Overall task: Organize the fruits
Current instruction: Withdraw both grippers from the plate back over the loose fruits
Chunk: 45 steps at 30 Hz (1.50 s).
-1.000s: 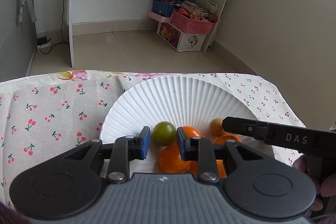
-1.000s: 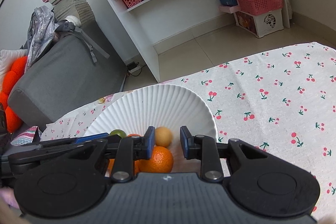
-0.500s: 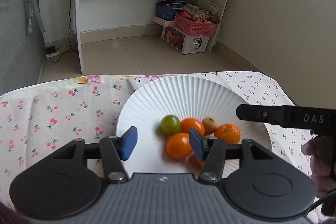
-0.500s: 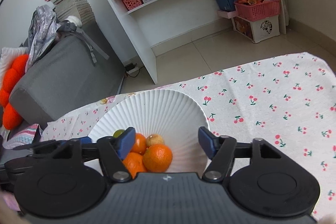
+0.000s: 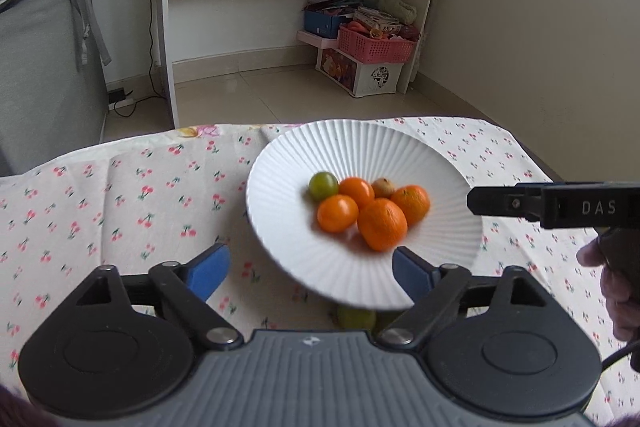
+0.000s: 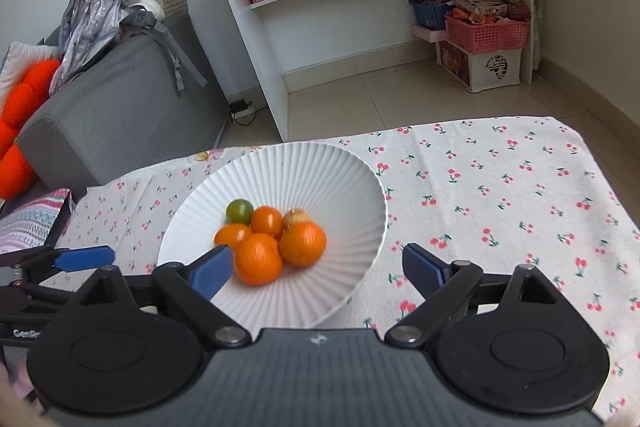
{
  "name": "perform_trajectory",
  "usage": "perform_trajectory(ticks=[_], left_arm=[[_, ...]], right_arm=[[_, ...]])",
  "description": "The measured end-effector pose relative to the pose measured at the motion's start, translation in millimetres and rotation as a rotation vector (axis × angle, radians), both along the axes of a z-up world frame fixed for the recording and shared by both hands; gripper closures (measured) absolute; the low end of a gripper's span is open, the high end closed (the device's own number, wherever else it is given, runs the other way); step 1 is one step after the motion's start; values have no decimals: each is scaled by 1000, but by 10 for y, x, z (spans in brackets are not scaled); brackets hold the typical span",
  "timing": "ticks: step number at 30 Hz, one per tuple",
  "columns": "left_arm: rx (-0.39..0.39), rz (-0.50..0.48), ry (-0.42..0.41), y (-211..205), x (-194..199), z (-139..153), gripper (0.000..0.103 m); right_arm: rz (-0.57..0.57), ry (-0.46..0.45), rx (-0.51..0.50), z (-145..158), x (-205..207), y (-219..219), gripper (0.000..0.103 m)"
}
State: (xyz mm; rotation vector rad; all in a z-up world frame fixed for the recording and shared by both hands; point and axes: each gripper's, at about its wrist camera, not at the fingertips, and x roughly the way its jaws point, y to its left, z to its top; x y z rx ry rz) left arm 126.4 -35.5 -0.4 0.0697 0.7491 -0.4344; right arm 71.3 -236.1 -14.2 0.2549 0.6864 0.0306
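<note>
A white ribbed plate on the cherry-print tablecloth holds several fruits: oranges, a green one and a small brownish one. My left gripper hangs before the plate's near rim, jaws opening, nothing gripped. My right gripper hovers over the plate's near side, jaws opening, empty. Its black finger shows at the right in the left wrist view. A greenish fruit peeks from under the plate's near rim.
The tablecloth stretches bare to the right of the plate. A hand holds the right gripper. Beyond the table stand a grey sofa, a white shelf unit and pink baskets on the floor.
Both grippers went from shut to wide open and drew back and up from the fruits. The pile on the plate now shows whole.
</note>
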Motion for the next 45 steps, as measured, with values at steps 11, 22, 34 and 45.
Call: perform_trajectory(ticks=[11,22,34,45], left_arm=[[26,22,36,177,-443,-39,14],[62,67,84,374,-728,-156,14],[123,84,147,445,-894,-521,14],[129,-3,40,360,-988,-665,14]], right_arm=[[42,18,-70,45,-282,249,3],[82,37,-101,-39,-471,490,0],[114,80,-192,-343,-583,667,0],[149,110,-281,-522,-615,737,0]])
